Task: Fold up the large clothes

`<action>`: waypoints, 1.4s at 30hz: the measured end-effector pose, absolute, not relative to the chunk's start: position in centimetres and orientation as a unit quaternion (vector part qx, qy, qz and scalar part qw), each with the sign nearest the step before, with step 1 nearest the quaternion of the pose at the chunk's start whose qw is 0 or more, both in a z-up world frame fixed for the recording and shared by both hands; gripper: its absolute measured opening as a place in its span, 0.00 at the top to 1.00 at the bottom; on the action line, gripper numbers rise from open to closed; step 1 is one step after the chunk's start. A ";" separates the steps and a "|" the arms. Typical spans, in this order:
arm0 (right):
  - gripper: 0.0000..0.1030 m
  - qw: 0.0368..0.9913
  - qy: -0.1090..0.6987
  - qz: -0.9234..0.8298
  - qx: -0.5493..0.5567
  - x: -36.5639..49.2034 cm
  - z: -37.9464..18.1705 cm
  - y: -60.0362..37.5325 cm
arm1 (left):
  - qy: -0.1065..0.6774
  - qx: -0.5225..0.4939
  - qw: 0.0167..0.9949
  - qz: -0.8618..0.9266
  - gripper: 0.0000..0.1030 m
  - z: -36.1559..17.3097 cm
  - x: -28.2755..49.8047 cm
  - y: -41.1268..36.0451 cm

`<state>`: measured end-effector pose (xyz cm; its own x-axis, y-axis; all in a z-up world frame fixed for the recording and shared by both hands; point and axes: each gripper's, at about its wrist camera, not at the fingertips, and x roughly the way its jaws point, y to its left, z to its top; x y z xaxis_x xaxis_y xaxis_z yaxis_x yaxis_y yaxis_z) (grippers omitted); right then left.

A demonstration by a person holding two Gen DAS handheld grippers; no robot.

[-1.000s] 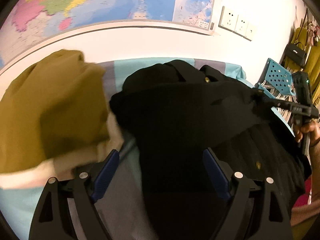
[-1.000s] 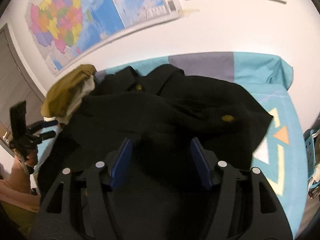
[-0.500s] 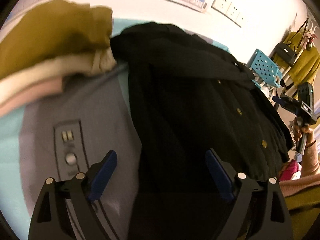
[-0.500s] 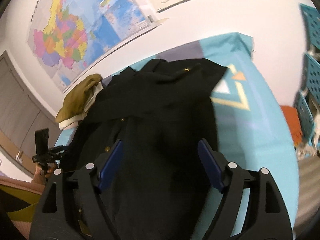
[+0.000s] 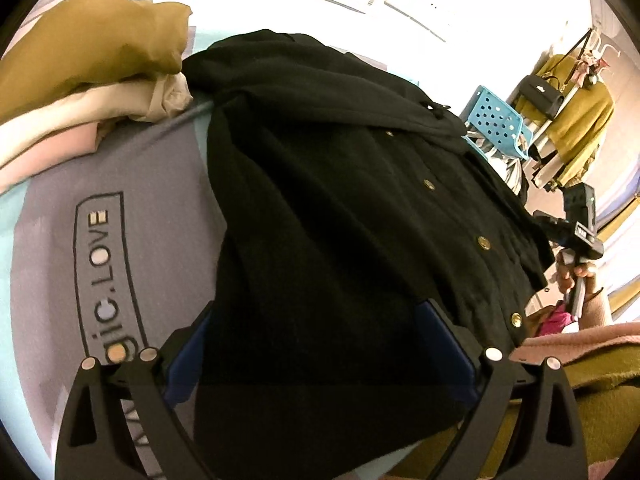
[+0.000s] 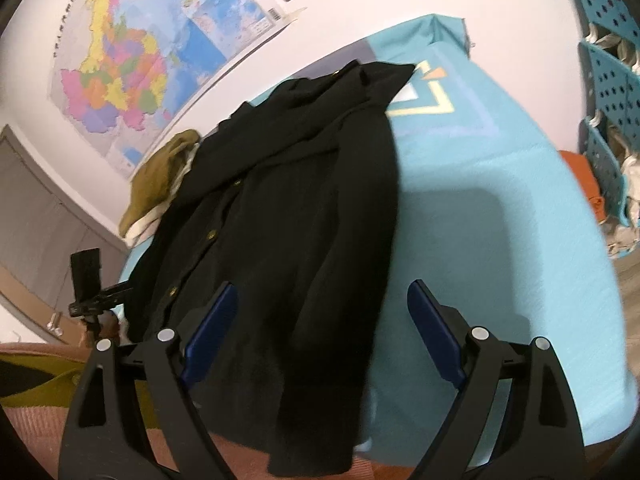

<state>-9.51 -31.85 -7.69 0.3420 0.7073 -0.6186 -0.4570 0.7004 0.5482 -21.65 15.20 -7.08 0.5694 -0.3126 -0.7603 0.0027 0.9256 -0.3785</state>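
Bed cover [image 6: 500, 208] now carries the black coat [image 5: 340, 216], lying flat from far edge to near edge.
Both tongs, left gripper [image 5: 316, 354] and right gripper [image 6: 320, 332], have let go and are opening; the near hem comes next, probably.

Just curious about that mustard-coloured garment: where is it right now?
In both views the mustard garment sits atop a folded pile by the wall under the map, touching the black coat's far corner.
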 end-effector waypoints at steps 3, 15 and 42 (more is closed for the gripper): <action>0.16 0.800 0.445 0.376 0.147 -10.2 -8.1 -31.7 | 0.453 -0.188 0.864 -0.109 0.09 -7.0 -22.5 15.1; 0.18 0.792 0.436 0.403 0.146 -11.3 -8.1 -31.0 | 0.456 -0.212 0.854 -0.137 0.07 -7.1 -22.5 13.8; 0.88 0.766 0.325 0.515 0.206 -16.7 0.0 -32.0 | 0.350 -0.260 0.893 -0.116 0.95 0.7 -28.2 16.1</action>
<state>-16.68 -32.04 0.03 0.2584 0.9226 -0.2863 -0.6548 0.3852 0.6503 -28.17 16.14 0.71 0.7289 -0.3883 -0.5639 0.0249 0.8381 -0.5449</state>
